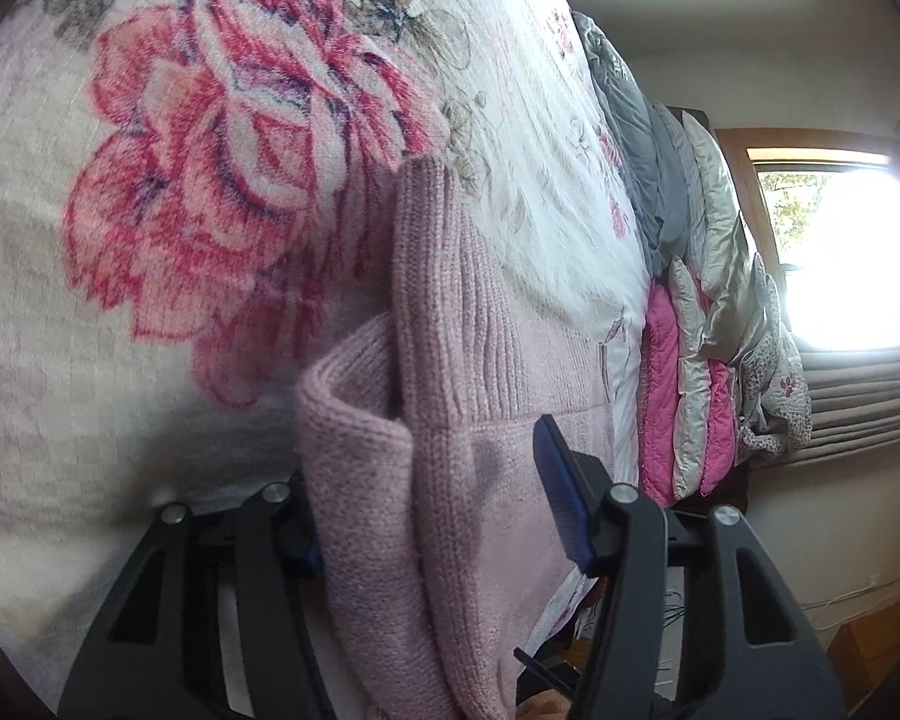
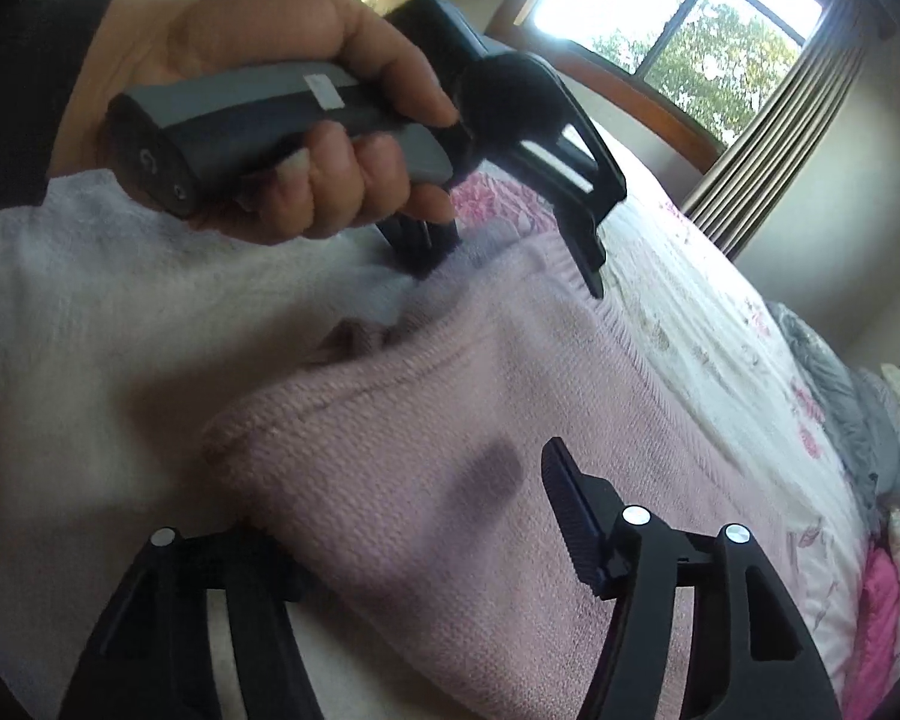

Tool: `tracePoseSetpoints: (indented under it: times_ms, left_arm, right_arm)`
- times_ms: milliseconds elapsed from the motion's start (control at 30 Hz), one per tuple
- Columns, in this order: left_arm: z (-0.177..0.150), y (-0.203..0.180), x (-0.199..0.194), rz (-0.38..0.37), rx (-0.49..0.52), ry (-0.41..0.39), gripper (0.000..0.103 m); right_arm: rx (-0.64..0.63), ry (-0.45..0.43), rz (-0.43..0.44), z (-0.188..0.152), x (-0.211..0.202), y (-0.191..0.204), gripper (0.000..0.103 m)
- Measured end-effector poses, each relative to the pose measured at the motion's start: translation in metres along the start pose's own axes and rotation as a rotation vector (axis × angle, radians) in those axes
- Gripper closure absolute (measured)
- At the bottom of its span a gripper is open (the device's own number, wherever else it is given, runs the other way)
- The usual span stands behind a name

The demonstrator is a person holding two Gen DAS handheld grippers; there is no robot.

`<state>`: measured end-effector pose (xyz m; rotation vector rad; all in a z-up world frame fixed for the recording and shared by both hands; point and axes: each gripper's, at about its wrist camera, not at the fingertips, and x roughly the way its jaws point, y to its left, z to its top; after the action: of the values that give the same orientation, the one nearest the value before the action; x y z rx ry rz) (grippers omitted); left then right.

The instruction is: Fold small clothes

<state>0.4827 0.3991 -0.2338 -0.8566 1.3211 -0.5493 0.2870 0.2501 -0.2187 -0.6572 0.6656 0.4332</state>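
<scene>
Floral bedding [image 1: 222,192] lay under the pink knit garment [image 2: 450,450], which both spread grippers straddled unpinched, right gripper [image 2: 426,516] nearest, left gripper [image 2: 510,258] at its far edge, apparently mid-fold and needing closure before lifting toward the window [image 2: 690,24].

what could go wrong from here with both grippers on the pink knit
1. The left gripper has thick bunched layers of the pink knit garment between wide-set fingers; a layer could slip out and spoil the fold.
2. The right gripper straddles the garment's edge; pulling apart from the left could stretch the knit.
3. Dragging may wrinkle the floral bedspread underneath.
</scene>
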Motion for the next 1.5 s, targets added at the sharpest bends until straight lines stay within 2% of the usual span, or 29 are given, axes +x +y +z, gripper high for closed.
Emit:
tracePoseSetpoints:
  times_ms: [67,133,167,200,233,300,400,733,967,1233,1500]
  left_arm:
    - [0.000,0.000,-0.001,-0.006,-0.012,0.006,0.050]
    - [0.000,-0.001,-0.001,0.006,-0.018,0.013,0.053]
    - [0.000,-0.002,-0.001,0.012,-0.026,0.016,0.054]
    - [0.001,-0.002,-0.001,0.020,-0.036,0.020,0.060]
    - [0.001,-0.003,-0.001,0.032,-0.049,0.020,0.069]
    - [0.000,-0.002,-0.005,0.049,-0.068,0.014,0.078]
    - [-0.004,-0.011,-0.012,0.074,-0.072,-0.007,0.081]
    - [-0.019,-0.091,-0.024,0.180,-0.010,-0.041,0.083]
    - [-0.030,-0.161,-0.017,0.253,0.058,-0.055,0.083]
    - [-0.041,-0.222,0.016,0.320,0.119,-0.051,0.084]
    - [-0.053,-0.257,0.064,0.374,0.148,-0.033,0.084]
  right_arm:
    - [-0.031,-0.016,-0.045,0.005,-0.001,0.011,0.042]
    - [-0.054,-0.029,-0.074,0.009,-0.001,0.020,0.049]
    - [-0.059,-0.031,-0.079,0.009,-0.003,0.023,0.056]
    - [-0.057,-0.027,-0.074,0.010,-0.003,0.025,0.065]
    - [-0.044,-0.021,-0.062,0.010,-0.004,0.025,0.069]
    - [-0.014,-0.022,-0.054,0.007,-0.012,0.026,0.077]
    - [0.035,-0.032,-0.034,0.008,-0.026,0.015,0.084]
    - [0.240,-0.072,0.004,0.007,-0.082,-0.044,0.089]
    - [0.396,-0.108,0.033,-0.009,-0.110,-0.101,0.091]
    - [0.552,-0.133,0.048,-0.043,-0.127,-0.149,0.091]
    - [0.673,-0.133,0.056,-0.081,-0.132,-0.186,0.092]
